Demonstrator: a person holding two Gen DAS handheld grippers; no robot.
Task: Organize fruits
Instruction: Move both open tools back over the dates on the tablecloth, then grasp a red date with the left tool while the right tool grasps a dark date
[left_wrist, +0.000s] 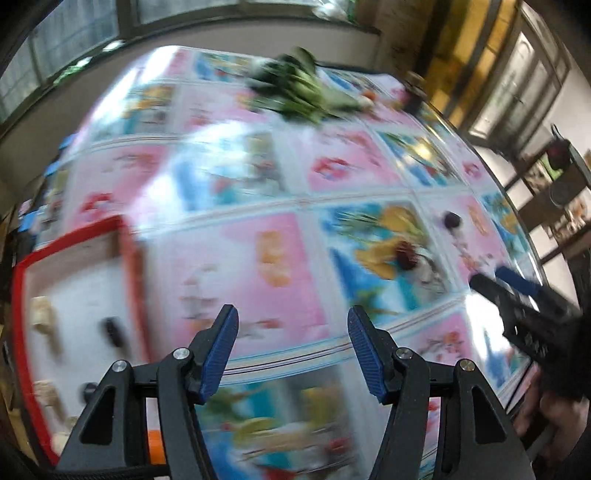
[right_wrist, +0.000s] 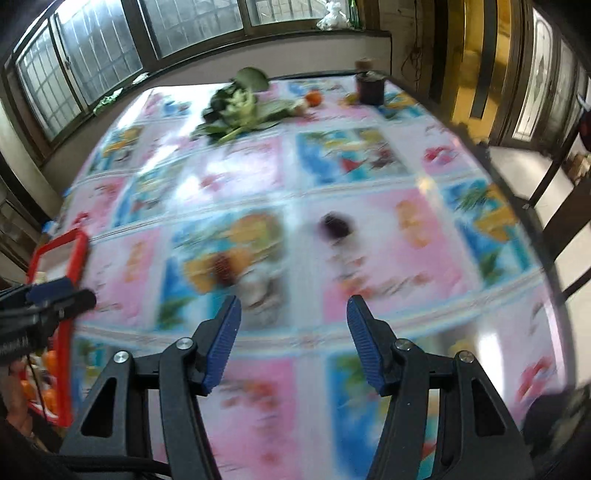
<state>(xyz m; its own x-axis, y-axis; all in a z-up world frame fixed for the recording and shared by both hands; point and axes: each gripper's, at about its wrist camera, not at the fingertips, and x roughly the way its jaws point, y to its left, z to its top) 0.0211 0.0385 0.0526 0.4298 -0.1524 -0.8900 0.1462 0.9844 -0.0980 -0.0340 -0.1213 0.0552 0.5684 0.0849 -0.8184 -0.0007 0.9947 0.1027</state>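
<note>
The left gripper (left_wrist: 291, 350) has its jaws spread wide with nothing between them, hovering over the counter (left_wrist: 280, 236), which wears a glossy cloth of pink and blue picture squares. The right gripper (right_wrist: 293, 332) is likewise released and empty.

Taking the red-rimmed tray (left_wrist: 74, 273) as landmark: it sits at the counter's left edge, just left of the left gripper, holding pale blurred pieces and one small dark item that cannot be identified. To the tray's right, near mid-counter, lies a dark red fruit (right_wrist: 225, 267) on a yellow-and-blue square, just ahead of the right gripper's left jaw. Further right of the tray lies a dark purple fruit (right_wrist: 334, 225). Well beyond the tray, at the far edge, are leafy greens (right_wrist: 240, 107), an orange fruit (right_wrist: 314, 98) and a dark jar (right_wrist: 369, 88).
</note>
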